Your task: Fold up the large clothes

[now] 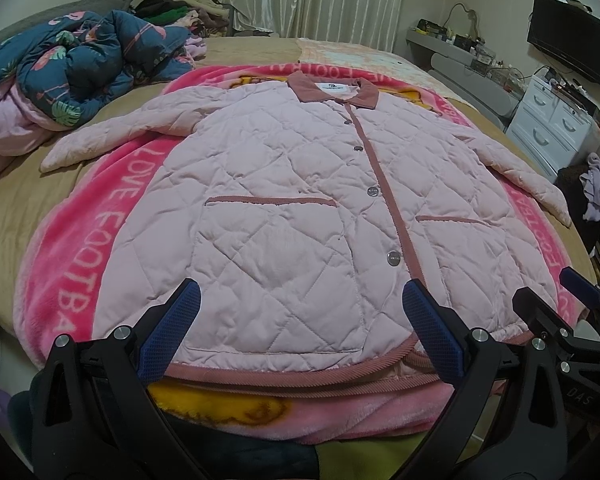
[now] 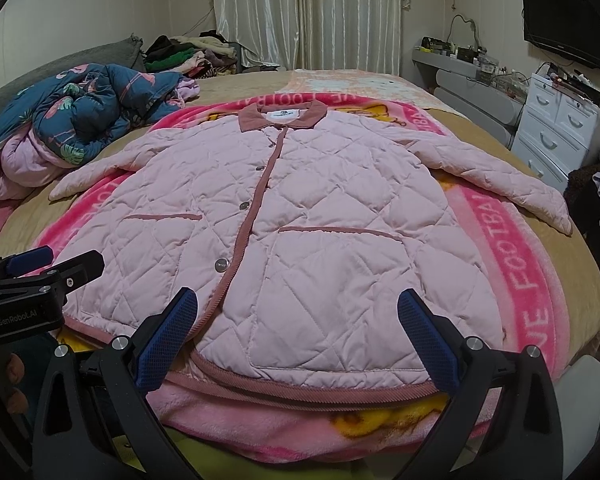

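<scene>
A pale pink quilted jacket [image 1: 284, 200] lies flat and buttoned on a pink blanket, collar far, hem near, both sleeves spread out. It also shows in the right wrist view [image 2: 320, 216]. My left gripper [image 1: 300, 296] is open and empty, hovering over the jacket's hem on the left pocket side. My right gripper [image 2: 298, 304] is open and empty over the hem on the right pocket side. The right gripper also shows at the right edge of the left wrist view [image 1: 548, 288], and the left gripper at the left edge of the right wrist view [image 2: 60, 260].
The pink "LOVE FOOTBALL" blanket [image 1: 80, 248] covers a tan bed [image 1: 4, 216]. A crumpled blue floral duvet [image 1: 80, 64] lies at the far left. Piled clothes [image 1: 172, 8] sit by the curtains. White drawers [image 1: 552, 120] and a TV [image 1: 568, 36] stand on the right.
</scene>
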Available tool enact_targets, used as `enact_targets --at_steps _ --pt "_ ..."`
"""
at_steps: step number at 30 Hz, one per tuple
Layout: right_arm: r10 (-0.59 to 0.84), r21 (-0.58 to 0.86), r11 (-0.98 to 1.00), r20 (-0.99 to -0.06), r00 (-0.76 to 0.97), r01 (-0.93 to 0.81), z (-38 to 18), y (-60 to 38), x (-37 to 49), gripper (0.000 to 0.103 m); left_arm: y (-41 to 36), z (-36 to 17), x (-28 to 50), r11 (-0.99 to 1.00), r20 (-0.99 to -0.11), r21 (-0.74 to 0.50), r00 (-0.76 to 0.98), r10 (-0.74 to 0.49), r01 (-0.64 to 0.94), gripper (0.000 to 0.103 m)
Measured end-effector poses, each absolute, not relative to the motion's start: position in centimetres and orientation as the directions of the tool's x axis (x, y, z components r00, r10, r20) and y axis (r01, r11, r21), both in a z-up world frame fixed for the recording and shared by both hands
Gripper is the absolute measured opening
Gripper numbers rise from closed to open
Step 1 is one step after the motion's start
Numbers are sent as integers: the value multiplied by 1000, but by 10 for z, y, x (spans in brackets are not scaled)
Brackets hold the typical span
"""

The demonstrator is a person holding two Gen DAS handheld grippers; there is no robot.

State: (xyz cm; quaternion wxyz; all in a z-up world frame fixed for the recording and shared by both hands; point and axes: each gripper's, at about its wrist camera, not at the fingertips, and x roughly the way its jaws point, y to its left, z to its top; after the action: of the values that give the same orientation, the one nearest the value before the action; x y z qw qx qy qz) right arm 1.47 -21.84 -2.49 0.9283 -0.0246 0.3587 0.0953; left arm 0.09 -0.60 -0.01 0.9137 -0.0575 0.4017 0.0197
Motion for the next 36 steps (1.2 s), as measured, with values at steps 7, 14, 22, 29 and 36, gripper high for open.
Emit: enact_targets --at_steps 7,14,22,29,36 --pt "160 24 981 -672 723 -195 -25 -218 14 99 -6 0 1 992 -736 -90 677 -11 -83 95" --pt "160 25 981 -672 723 -194 -28 -219 14 99 -6 0 1 993 -736 -91 677 -12 -81 95" --pt "155 22 981 -679 718 -191 -31 -221 17 99 -6 1 2 993 -737 -91 676 -14 -80 95" --pt "158 13 978 -691 706 -206 -27 -220 26 99 -7 -1 8 991 -733 -96 680 -10 -88 95" --pt "161 11 977 -688 707 -212 -20 -222 45 99 -8 0 32 992 -743 -78 669 8 -98 95"
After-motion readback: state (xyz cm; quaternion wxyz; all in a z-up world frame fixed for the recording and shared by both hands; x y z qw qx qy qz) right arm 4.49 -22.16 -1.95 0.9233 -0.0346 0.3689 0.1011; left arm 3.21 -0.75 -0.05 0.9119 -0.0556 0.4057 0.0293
